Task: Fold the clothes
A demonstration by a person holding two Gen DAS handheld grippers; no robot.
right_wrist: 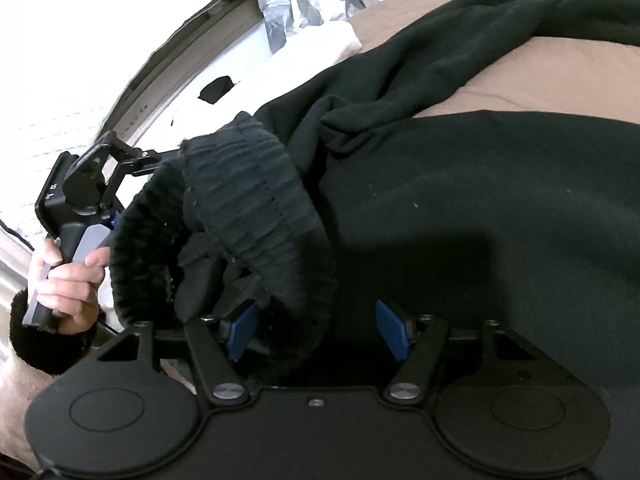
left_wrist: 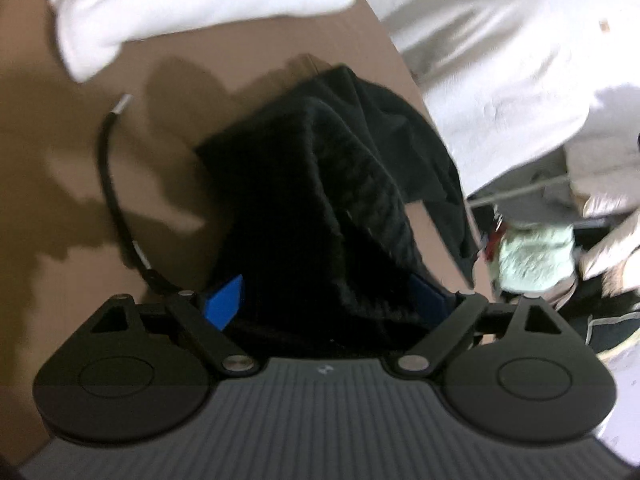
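Observation:
A black sweatshirt (right_wrist: 460,208) lies spread over a brown surface (right_wrist: 520,76). Its ribbed hem (right_wrist: 256,200) is lifted between both grippers. My right gripper (right_wrist: 318,332) has its blue pads (right_wrist: 394,334) apart, with the ribbed hem bunched between them against the left pad. My left gripper (left_wrist: 326,300) also has its blue pads (left_wrist: 224,300) wide apart, with thick black cloth (left_wrist: 320,184) filling the gap. The left gripper also shows in the right wrist view (right_wrist: 92,176), held in a hand at the hem's far end.
A white garment (left_wrist: 192,0) lies on the brown surface (left_wrist: 60,160) at the top left. A black drawstring (left_wrist: 114,184) with a metal tip curls left of the sweatshirt. Beyond the surface's right edge are white cloth (left_wrist: 500,60), a pale green item (left_wrist: 532,256) and floor clutter.

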